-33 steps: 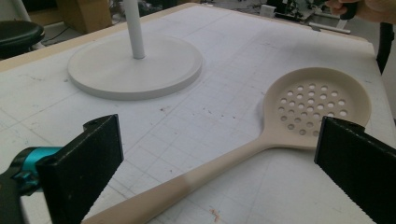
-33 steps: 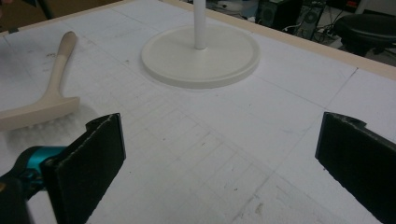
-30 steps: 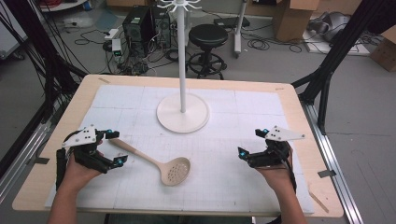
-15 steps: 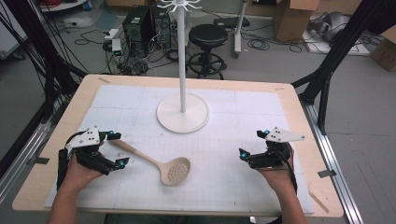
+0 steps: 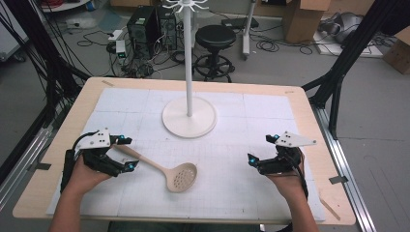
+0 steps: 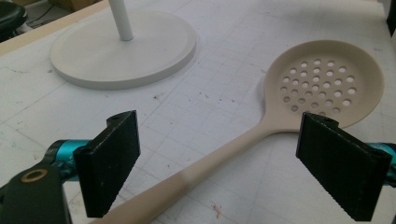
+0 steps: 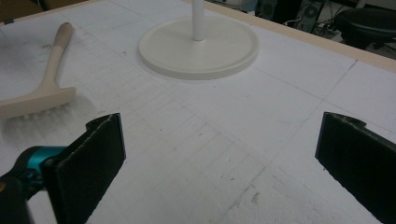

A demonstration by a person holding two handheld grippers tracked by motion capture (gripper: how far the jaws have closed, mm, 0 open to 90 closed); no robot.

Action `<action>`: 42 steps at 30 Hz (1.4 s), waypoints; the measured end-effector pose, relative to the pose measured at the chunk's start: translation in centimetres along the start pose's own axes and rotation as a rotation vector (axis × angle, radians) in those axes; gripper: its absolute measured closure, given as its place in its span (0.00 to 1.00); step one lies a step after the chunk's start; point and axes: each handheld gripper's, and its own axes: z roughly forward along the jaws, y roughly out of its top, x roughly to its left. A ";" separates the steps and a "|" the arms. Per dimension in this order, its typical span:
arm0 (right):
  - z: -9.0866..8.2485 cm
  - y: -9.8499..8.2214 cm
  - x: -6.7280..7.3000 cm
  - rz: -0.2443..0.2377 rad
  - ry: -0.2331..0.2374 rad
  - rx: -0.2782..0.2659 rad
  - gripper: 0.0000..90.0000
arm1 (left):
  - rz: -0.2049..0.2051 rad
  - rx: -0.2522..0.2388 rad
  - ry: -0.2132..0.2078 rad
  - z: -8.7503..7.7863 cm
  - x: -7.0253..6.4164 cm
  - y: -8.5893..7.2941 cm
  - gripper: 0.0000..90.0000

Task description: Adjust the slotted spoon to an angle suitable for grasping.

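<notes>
My left tongs [image 6: 219, 163] have just been closing, still spread astride the spoon [image 6: 261, 126] handle, untouched. It looks light, stiff, slick; I'd pinch mid-handle. Right tongs [image 7: 219, 158] spread, empty.

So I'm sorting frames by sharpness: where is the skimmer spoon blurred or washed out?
Left gripper view: the spoon has a crisp holed bowl, but its handle softens near the lens. Right gripper view: it lies edge-on at far left, pale with a faint soft shadow. High view: small yet clear, flat light, no glare.
</notes>
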 end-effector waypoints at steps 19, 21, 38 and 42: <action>0.1 -0.1 -0.1 0.000 0.004 0.010 0.01 | 0.078 0.187 -0.049 2.9 0.0 2.1 0.33; 0.1 -0.1 -0.1 -0.001 0.003 0.010 0.01 | 0.087 0.214 -0.056 3.3 0.0 2.1 0.38; 0.5 -0.4 -0.1 0.003 0.004 0.031 0.01 | 0.131 0.446 -0.070 6.6 0.3 1.1 0.44; 0.6 -0.5 -0.1 -0.005 0.006 0.036 0.01 | 0.122 0.501 -0.114 7.3 1.0 0.8 0.42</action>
